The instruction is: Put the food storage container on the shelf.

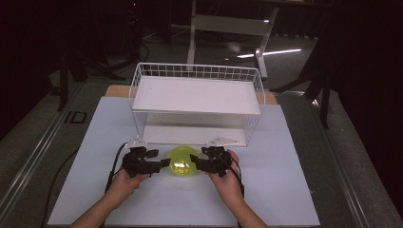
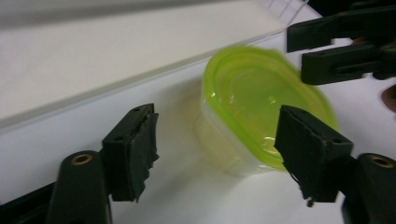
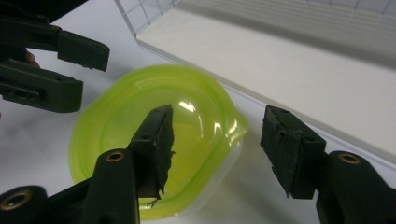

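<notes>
A small clear container with a lime-green lid (image 1: 182, 162) (image 2: 252, 93) (image 3: 121, 121) sits on the white table in front of the wire rack. My left gripper (image 1: 161, 164) (image 2: 217, 135) comes at it from the left, jaws apart: one pad overlaps the lid's near edge, the other stands clear of the tub. My right gripper (image 1: 196, 162) (image 3: 219, 140) comes from the right, one pad over the lid, the other off beyond the rim. Neither pair of pads presses on the container. Each gripper view also shows the opposite gripper's jaws (image 2: 331, 46) (image 3: 46, 60) just beyond the container.
A white wire rack (image 1: 197, 71) with an upper shelf and a lower shelf stands directly behind the container, its lower front edge (image 3: 280, 70) close to it. The white tabletop (image 1: 285, 190) extends to both sides and toward the person. Cables (image 1: 114, 166) trail from the grippers.
</notes>
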The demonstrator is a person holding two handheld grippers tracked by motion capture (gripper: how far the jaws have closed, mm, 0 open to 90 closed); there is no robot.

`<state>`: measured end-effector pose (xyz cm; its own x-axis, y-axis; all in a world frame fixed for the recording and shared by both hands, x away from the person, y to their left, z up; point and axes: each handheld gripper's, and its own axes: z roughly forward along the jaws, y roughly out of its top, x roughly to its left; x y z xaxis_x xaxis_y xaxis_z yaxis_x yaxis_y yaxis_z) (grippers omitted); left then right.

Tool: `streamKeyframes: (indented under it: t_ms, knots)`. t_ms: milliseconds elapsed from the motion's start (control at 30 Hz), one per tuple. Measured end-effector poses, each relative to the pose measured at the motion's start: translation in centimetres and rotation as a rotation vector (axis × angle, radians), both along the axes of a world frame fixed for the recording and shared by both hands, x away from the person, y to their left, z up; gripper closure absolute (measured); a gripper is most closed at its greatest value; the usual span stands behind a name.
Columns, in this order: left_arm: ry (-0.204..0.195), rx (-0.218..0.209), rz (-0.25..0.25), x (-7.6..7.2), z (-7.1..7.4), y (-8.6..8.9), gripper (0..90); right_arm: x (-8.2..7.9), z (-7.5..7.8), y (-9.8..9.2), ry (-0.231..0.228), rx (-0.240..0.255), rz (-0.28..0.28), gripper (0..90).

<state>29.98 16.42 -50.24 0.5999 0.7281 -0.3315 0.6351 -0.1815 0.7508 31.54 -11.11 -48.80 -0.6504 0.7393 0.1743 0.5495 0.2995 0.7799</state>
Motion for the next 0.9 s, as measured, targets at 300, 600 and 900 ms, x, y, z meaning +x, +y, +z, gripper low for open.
streamKeyframes:
  t_ms: [300, 600, 900]
  knots:
    - [0.047, 0.009, -0.014, 0.2, -0.4, -0.9, 45.8, 0.0, -0.8, -0.4, 0.077, 0.018, -0.036, 54.8]
    - [0.09, 0.014, -0.041, 0.1, 0.1, -1.4, 59.2, -0.1, -0.6, -0.3, 0.128, 0.03, -0.037, 67.3]
    - [0.111, -0.005, -0.051, -0.7, 0.2, -1.4, 64.5, -0.7, -0.3, -0.5, 0.141, 0.039, -0.029, 70.7]
